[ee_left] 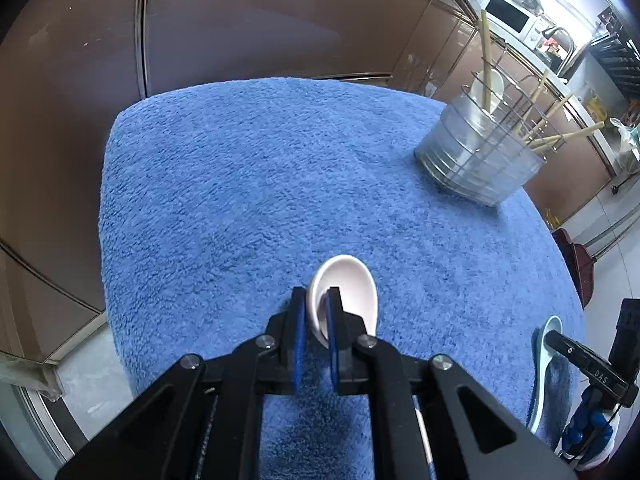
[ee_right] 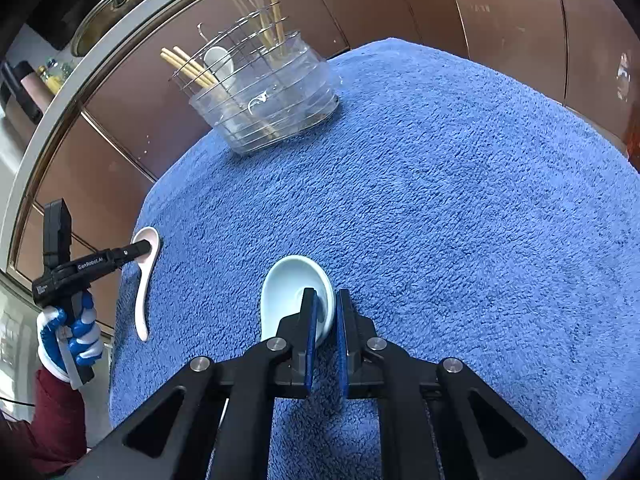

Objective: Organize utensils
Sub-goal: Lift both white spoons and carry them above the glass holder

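Towel (ee_left: 240, 184), blue and fluffy, covers table before brown cabinets (ee_left: 260, 20).

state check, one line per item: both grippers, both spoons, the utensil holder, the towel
left gripper: jaws shut on the pink spoon's bowl rim
right gripper: jaws shut on the light blue spoon's bowl rim
pink spoon: gripped, lying on the towel
light blue spoon: gripped, lying on the towel
utensil holder: upright, holding chopsticks and a white spoon
blue towel: spread flat
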Demonstrator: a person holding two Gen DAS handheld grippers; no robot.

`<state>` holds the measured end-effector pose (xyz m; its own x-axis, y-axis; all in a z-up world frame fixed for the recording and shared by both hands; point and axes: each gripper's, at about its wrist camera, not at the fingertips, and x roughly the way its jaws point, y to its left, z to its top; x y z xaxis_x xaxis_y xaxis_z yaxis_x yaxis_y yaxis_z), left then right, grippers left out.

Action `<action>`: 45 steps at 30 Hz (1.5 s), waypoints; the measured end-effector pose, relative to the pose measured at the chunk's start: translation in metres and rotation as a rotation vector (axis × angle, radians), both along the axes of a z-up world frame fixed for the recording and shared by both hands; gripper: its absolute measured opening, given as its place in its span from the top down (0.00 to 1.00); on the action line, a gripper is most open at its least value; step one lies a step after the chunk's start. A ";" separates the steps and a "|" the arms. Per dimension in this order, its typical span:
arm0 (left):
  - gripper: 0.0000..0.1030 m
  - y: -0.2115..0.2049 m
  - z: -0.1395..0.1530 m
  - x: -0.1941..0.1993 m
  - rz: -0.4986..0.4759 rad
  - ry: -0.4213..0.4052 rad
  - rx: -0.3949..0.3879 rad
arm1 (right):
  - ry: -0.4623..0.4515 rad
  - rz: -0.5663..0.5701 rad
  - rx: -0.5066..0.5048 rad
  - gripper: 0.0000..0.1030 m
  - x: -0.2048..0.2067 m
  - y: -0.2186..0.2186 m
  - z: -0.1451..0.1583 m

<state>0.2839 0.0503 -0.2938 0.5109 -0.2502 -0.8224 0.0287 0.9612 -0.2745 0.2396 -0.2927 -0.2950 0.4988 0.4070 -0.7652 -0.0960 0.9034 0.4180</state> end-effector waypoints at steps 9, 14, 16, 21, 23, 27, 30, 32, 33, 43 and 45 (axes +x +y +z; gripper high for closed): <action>0.92 0.000 0.012 -0.023 0.014 -0.048 0.038 | -0.040 -0.006 -0.032 0.93 -0.016 0.003 0.014; 0.92 -0.001 0.029 -0.042 0.008 -0.095 0.057 | -0.078 -0.012 -0.046 0.93 -0.031 0.005 0.029; 0.92 -0.001 0.036 -0.050 0.008 -0.113 0.065 | -0.096 -0.019 -0.049 0.93 -0.037 0.005 0.036; 0.92 0.003 0.048 -0.067 0.014 -0.146 0.057 | -0.132 -0.016 -0.068 0.93 -0.054 0.012 0.050; 0.92 0.004 0.054 -0.074 0.013 -0.159 0.055 | -0.146 -0.010 -0.074 0.93 -0.062 0.015 0.056; 0.93 0.004 0.064 -0.087 0.010 -0.183 0.056 | -0.178 -0.004 -0.087 0.93 -0.073 0.024 0.067; 0.93 0.001 0.073 -0.092 0.005 -0.203 0.064 | -0.211 -0.010 -0.095 0.93 -0.079 0.025 0.078; 0.93 -0.002 0.080 -0.092 -0.001 -0.217 0.069 | -0.235 -0.020 -0.104 0.93 -0.081 0.024 0.087; 0.93 -0.003 0.084 -0.091 -0.007 -0.225 0.065 | -0.250 -0.027 -0.110 0.93 -0.081 0.024 0.092; 0.93 -0.019 0.123 -0.067 -0.020 -0.290 0.033 | -0.366 -0.089 -0.141 0.93 -0.049 0.017 0.140; 0.93 -0.023 0.135 -0.058 -0.022 -0.313 0.027 | -0.397 -0.100 -0.151 0.93 -0.038 0.018 0.152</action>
<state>0.2255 0.0268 -0.1587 0.7349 -0.2442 -0.6326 0.1284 0.9661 -0.2238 0.2013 -0.2747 -0.1431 0.7976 0.2397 -0.5536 -0.1311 0.9646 0.2288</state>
